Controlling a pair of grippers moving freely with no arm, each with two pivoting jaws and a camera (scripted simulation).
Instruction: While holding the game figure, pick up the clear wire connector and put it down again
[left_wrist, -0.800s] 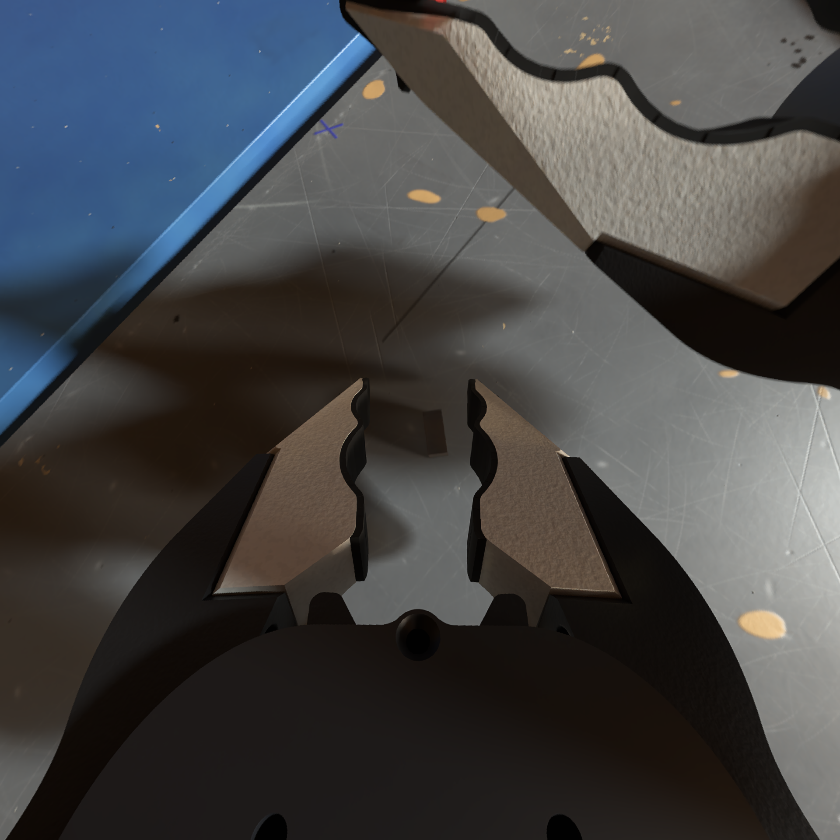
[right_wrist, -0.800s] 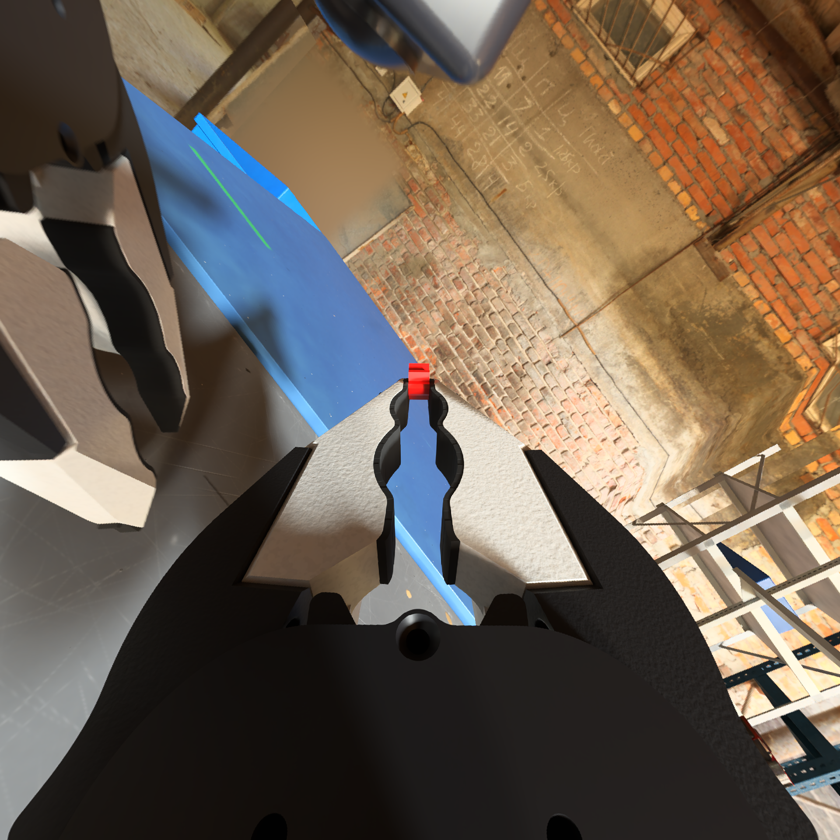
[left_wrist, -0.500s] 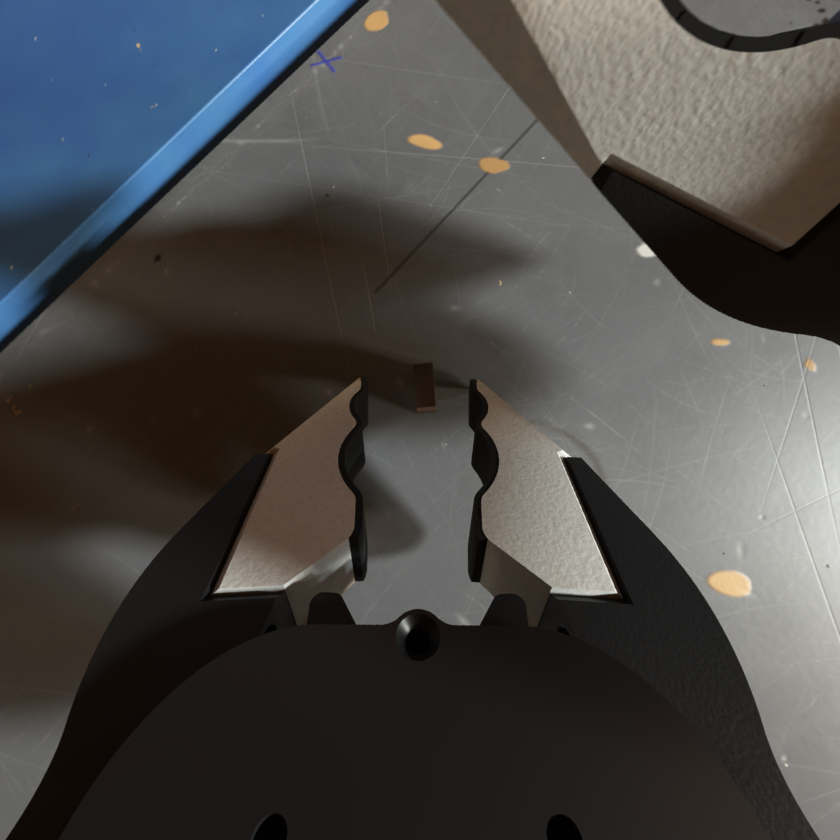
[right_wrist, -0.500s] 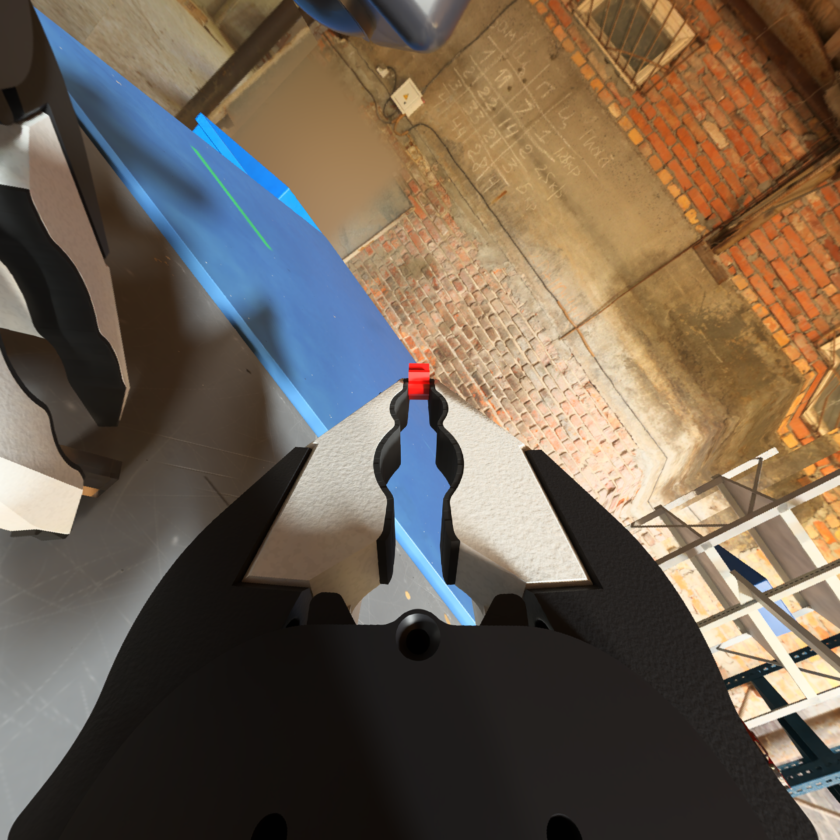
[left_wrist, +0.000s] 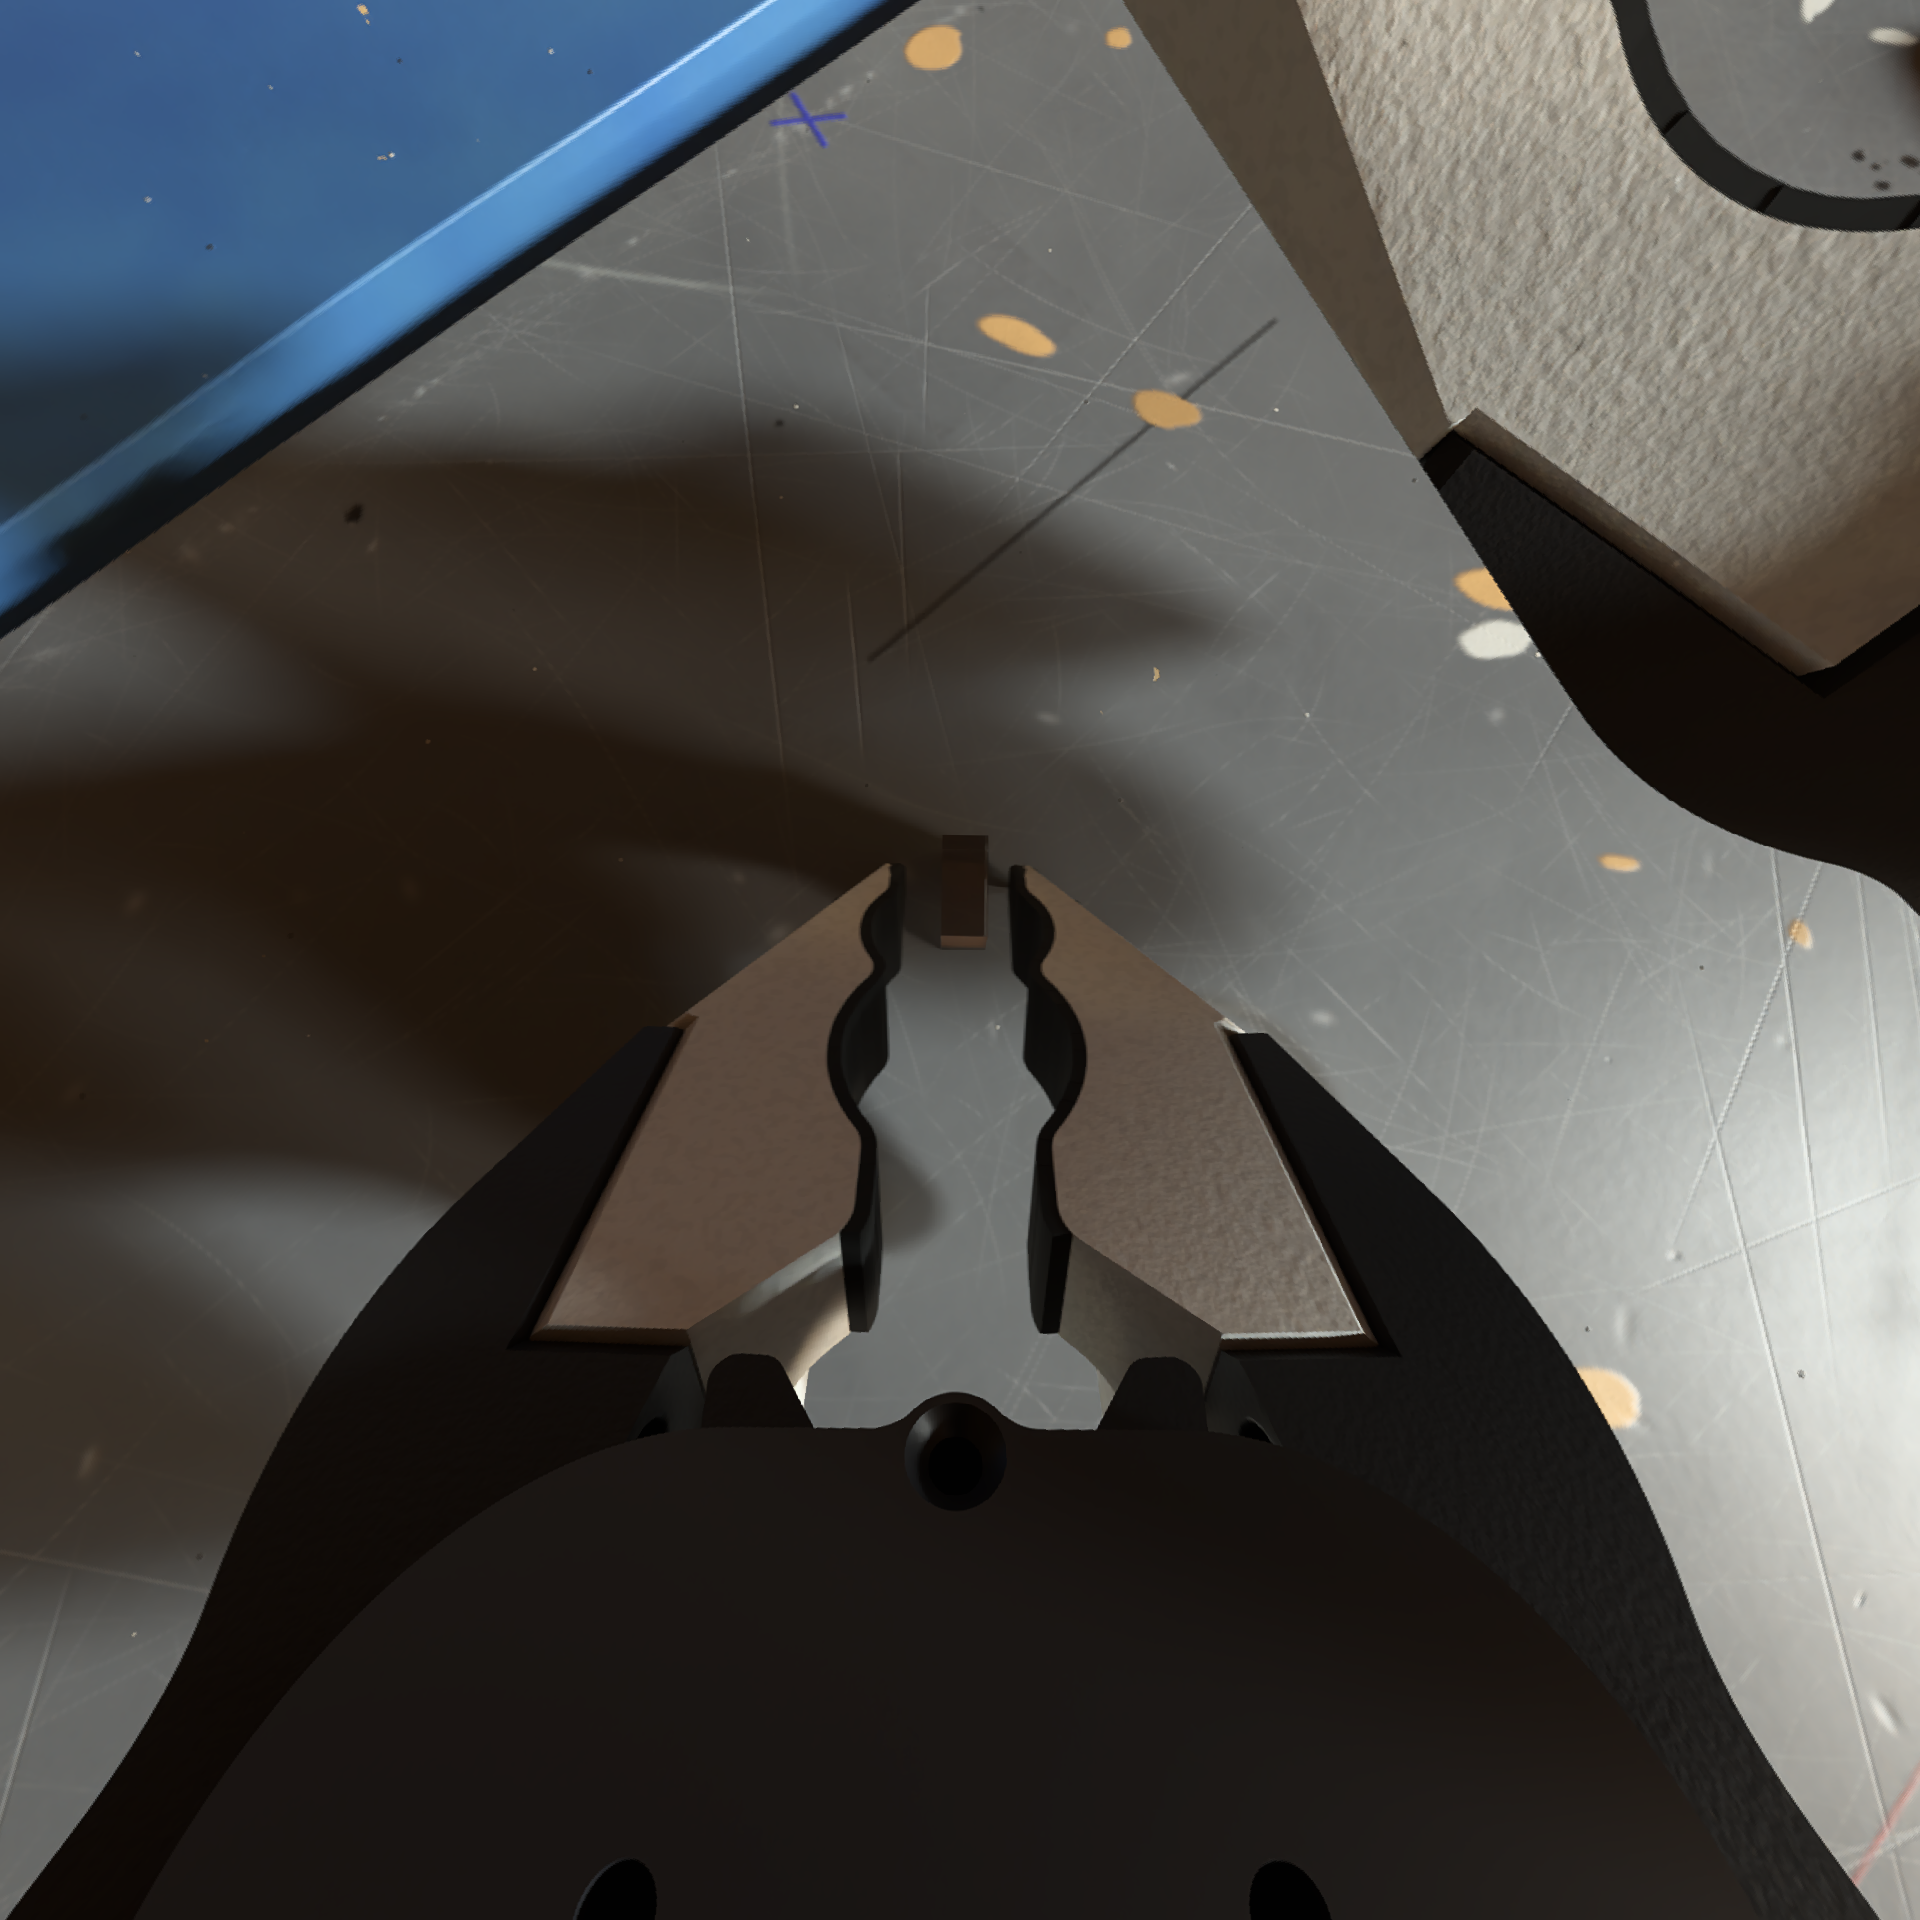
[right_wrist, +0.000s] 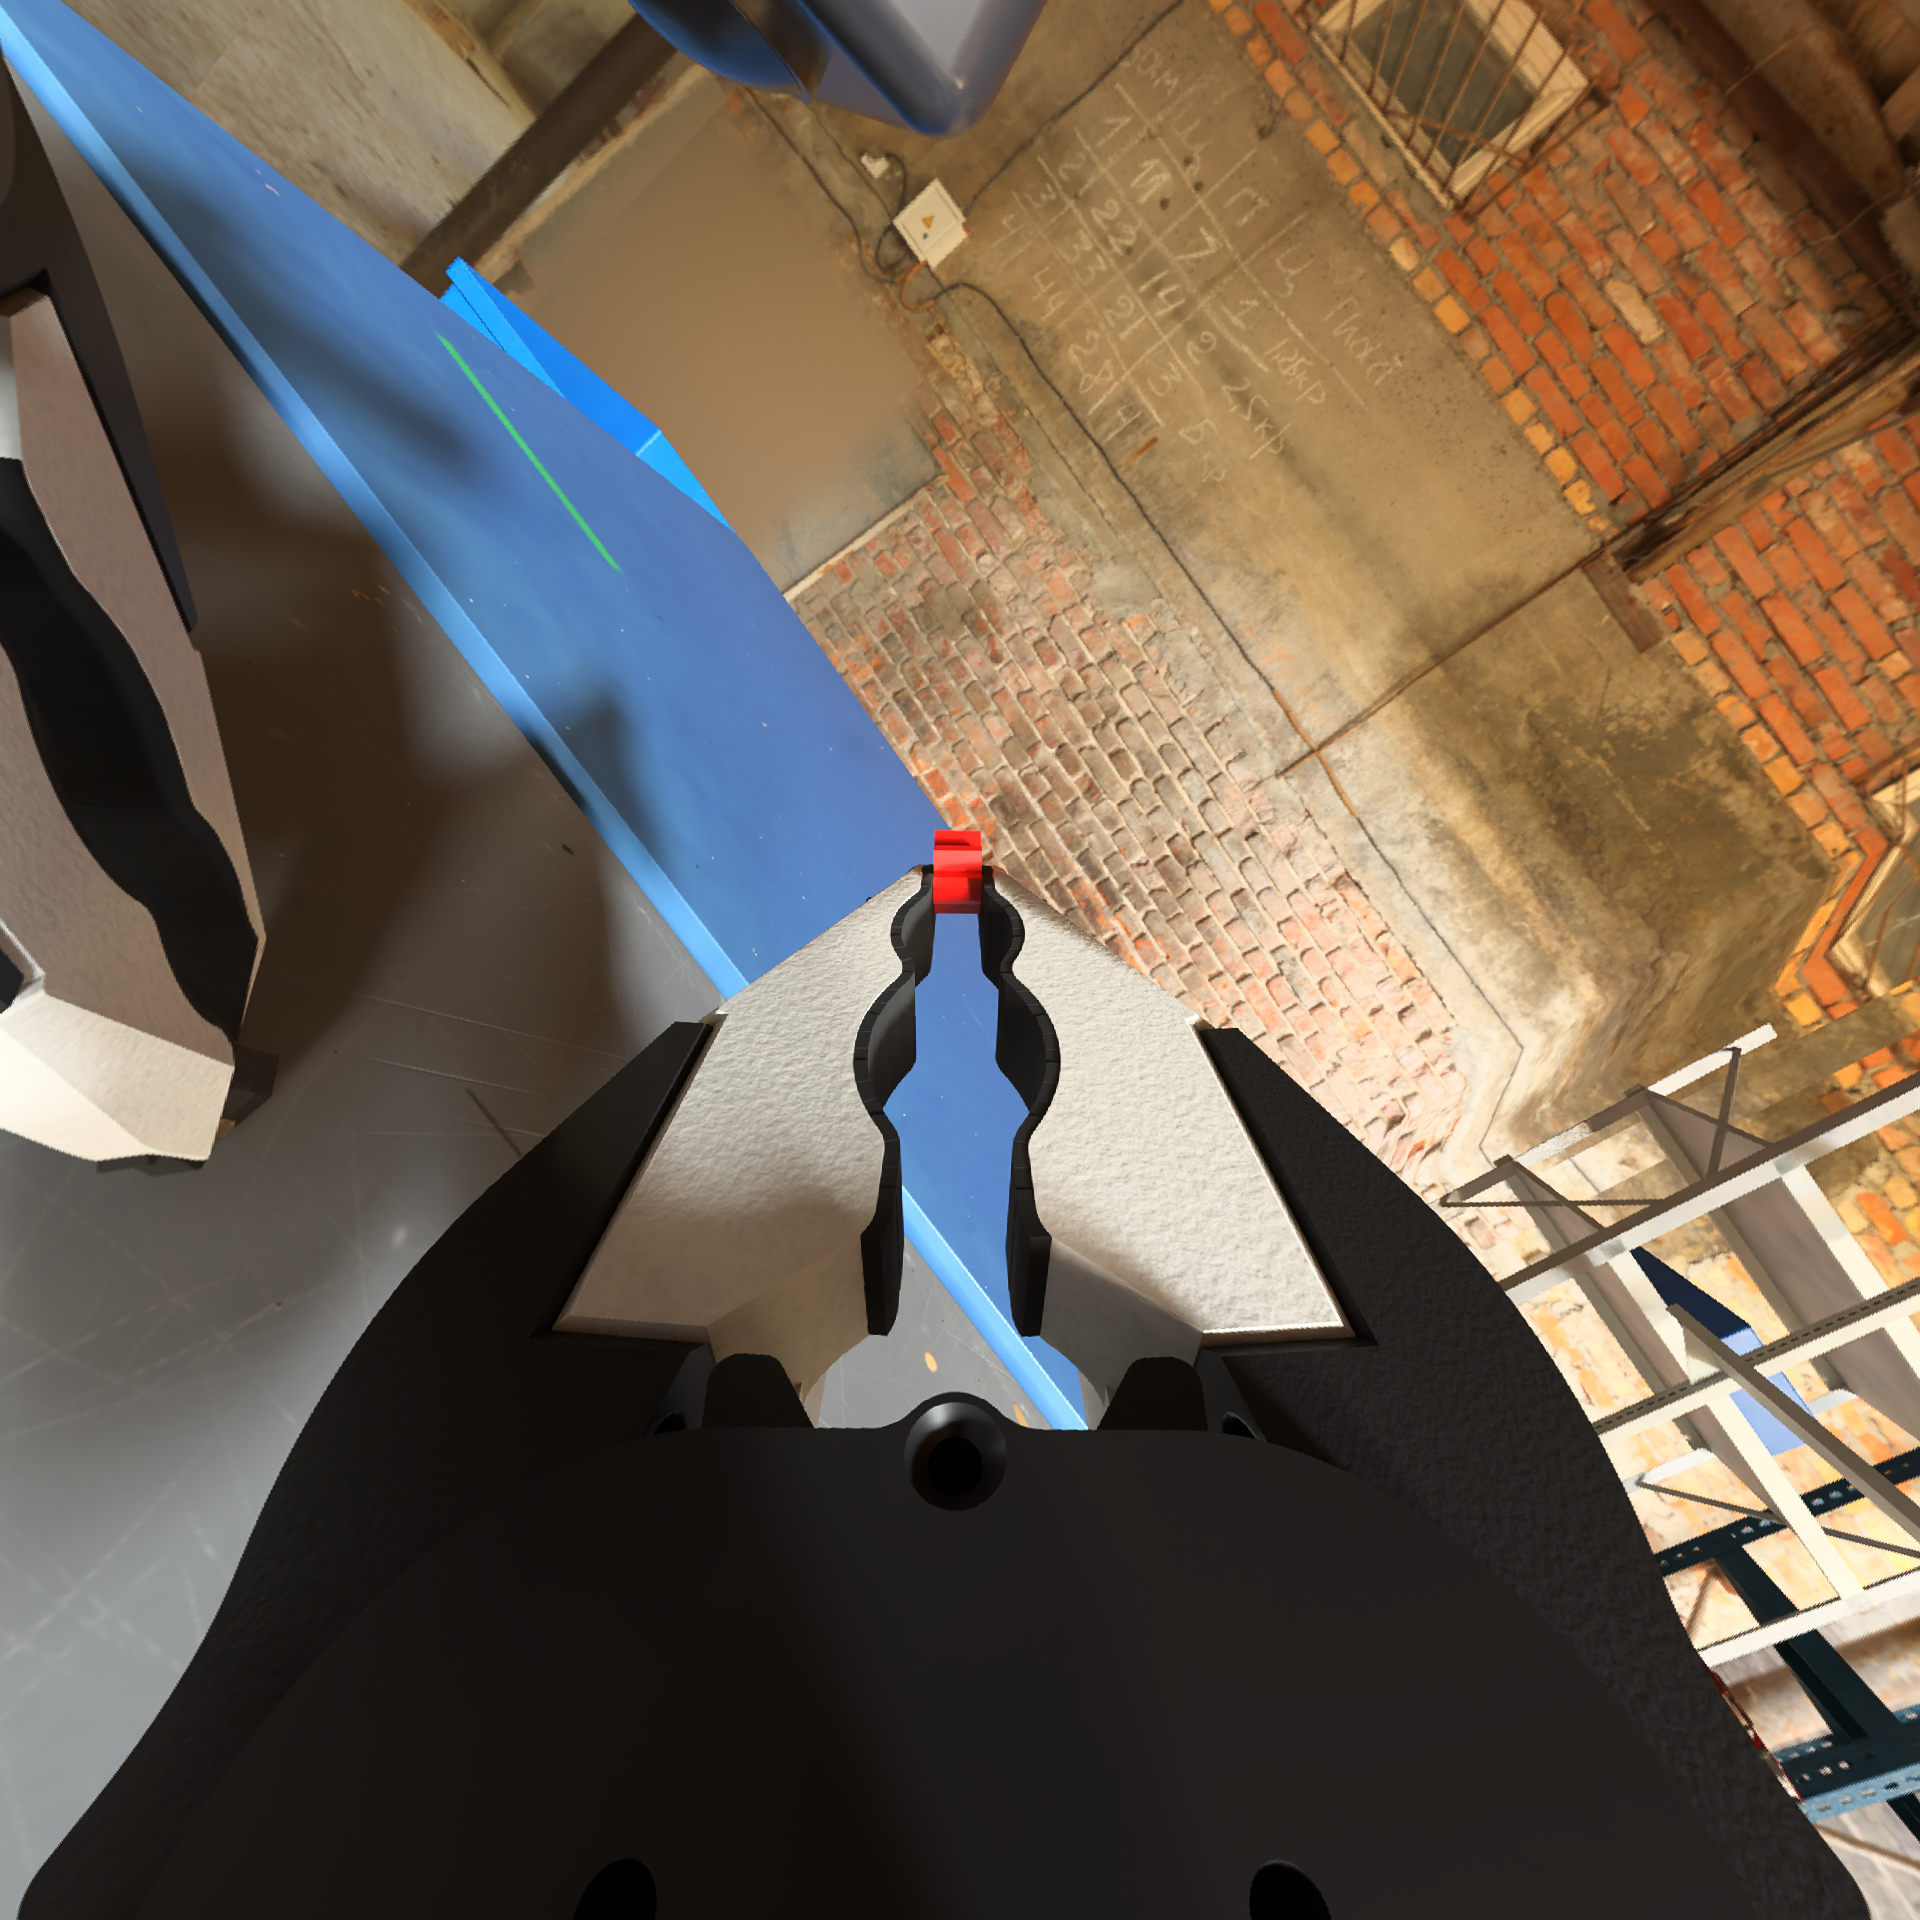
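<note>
The clear wire connector (left_wrist: 961, 896) is a small brownish-clear block lying on the grey scratched table (left_wrist: 1403, 987). It sits between the fingertips of my left gripper (left_wrist: 956, 891), with a thin gap on each side. The left jaws are narrowly open. My right gripper (right_wrist: 956, 883) is shut on the small red game figure (right_wrist: 956, 860), pinched at the fingertips and held in the air. The right gripper's finger (left_wrist: 1662, 312) shows large at the upper right of the left wrist view. The left gripper's finger (right_wrist: 104, 779) shows at the left edge of the right wrist view.
A blue panel (left_wrist: 260, 208) borders the table at the upper left and also shows in the right wrist view (right_wrist: 623, 644). Orange paint spots (left_wrist: 1013, 335) dot the table. A brick wall (right_wrist: 1351, 623) and metal shelving (right_wrist: 1714, 1299) lie beyond.
The left gripper has moved forward so that the connector now sits between its fingertips, and its jaws have narrowed. The right gripper has kept hold of the red figure and drifted slightly.
</note>
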